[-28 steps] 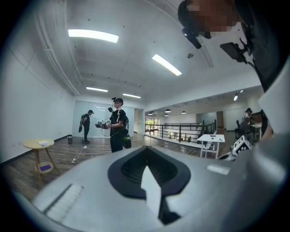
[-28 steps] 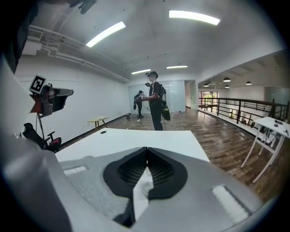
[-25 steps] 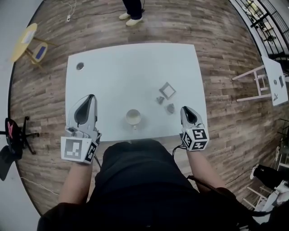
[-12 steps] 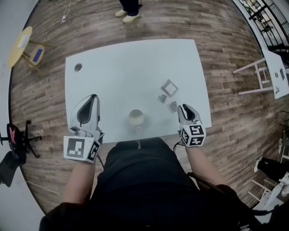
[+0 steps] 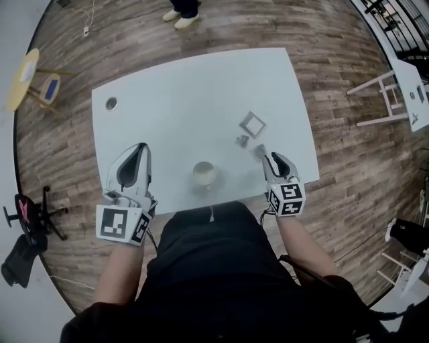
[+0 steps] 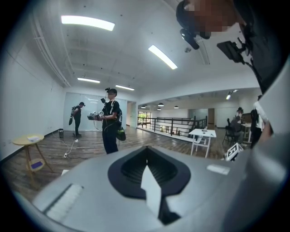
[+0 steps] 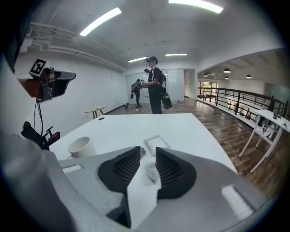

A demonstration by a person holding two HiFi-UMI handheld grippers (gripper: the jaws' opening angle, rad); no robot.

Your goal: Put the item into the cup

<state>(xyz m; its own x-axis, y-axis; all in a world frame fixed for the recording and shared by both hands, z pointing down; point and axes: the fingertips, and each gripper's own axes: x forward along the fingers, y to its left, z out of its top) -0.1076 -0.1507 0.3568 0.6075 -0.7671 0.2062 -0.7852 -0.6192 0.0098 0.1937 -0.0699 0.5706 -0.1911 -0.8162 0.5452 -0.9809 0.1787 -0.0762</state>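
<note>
A pale cup stands near the front edge of the white table. To its right lie a square white frame, a small grey item and a second small grey item. My right gripper is at that second item. Its jaws are opening, and the pale item lies in the gap between them. My left gripper hovers over the table left of the cup, tilted up towards the room, shut and empty.
A round grommet sits at the table's far left corner. A person stands beyond the far edge, shoes showing. A small yellow table is at far left, a white side table at right, a black chair at left.
My right gripper has moved forward along the table's right side up to the nearest small grey item. The left gripper has hardly moved.
</note>
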